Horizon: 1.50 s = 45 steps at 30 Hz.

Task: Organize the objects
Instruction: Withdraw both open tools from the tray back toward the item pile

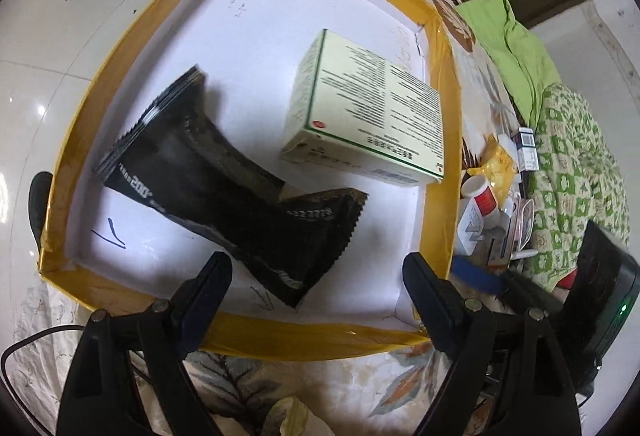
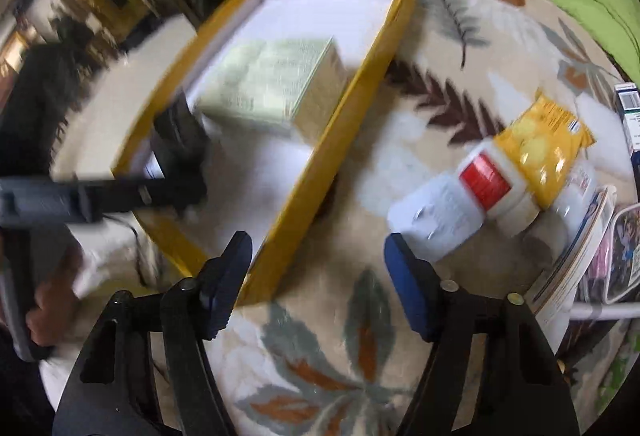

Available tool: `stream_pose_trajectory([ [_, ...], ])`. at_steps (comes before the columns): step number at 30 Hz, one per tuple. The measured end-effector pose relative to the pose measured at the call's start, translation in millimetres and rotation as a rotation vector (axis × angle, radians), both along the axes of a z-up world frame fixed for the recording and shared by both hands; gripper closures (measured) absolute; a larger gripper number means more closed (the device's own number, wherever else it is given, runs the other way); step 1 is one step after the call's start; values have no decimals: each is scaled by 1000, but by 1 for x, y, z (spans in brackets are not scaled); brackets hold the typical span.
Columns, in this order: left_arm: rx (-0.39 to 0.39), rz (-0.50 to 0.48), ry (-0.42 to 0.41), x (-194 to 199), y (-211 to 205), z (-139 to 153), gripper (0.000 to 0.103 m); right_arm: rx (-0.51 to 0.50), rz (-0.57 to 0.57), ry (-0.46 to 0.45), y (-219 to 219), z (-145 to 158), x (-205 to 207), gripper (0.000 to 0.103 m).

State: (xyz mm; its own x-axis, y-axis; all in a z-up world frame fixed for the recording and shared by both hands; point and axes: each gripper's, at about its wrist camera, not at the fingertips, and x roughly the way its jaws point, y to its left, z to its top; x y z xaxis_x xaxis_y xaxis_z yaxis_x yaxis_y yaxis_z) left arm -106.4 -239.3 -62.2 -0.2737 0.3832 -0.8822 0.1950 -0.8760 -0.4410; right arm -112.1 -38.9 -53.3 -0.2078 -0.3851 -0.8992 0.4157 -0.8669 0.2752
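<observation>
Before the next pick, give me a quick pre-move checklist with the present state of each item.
1. Right hand-held gripper empty, jaws apart: ok.
2. Left hand-held gripper empty, jaws apart: ok.
3. Black foil snack packet lies inside the yellow-rimmed white tray: ok.
4. Pale green cardboard box inside the tray: ok.
5. White bottle with red label free to lift: not ok, yellow pouch overlaps it.
6. Right view sharp: not ok, blurred.
</observation>
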Motion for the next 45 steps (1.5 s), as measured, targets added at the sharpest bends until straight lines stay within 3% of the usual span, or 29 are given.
stream_pose_trajectory([
  [10, -14, 29, 16, 0, -2, 4, 16, 35, -80, -40, -15, -15, -19, 66],
  [11, -27, 27, 20, 1, -1, 5, 16, 17, -82, -70, -14, -19, -23, 80],
  [12, -36, 24, 24, 1, 0, 7, 16, -4, -90, -93, -12, -21, -22, 84],
  [22, -130, -35, 55, 17, 34, 36, 16, 14, -71, -140, 10, -20, 35, 85],
  [26, -205, -19, 142, 30, 49, 56, 16, -32, -60, -105, 14, -15, 39, 78],
  [28, -198, 17, 207, 41, 53, 67, 16, -61, -82, -66, 21, -7, 47, 53],
  [29, -190, 31, 225, 44, 55, 70, 16, -73, -71, -44, 24, -1, 52, 32],
  [33, -184, 82, 271, 59, 74, 77, 16, -51, -5, 55, 33, 18, 75, 31],
  [38, -362, -5, 329, 73, 129, 81, 16, -11, -68, 155, 72, 27, 96, 31],
  [41, -411, -72, 345, 74, 162, 80, 16, 39, -123, 170, 106, 22, 101, 31],
  [43, -407, -97, 336, 70, 182, 76, 16, 33, -159, 157, 136, 18, 99, 31],
  [45, -354, -115, 344, 68, 198, 74, 16, 13, -206, 142, 165, 16, 102, 31],
])
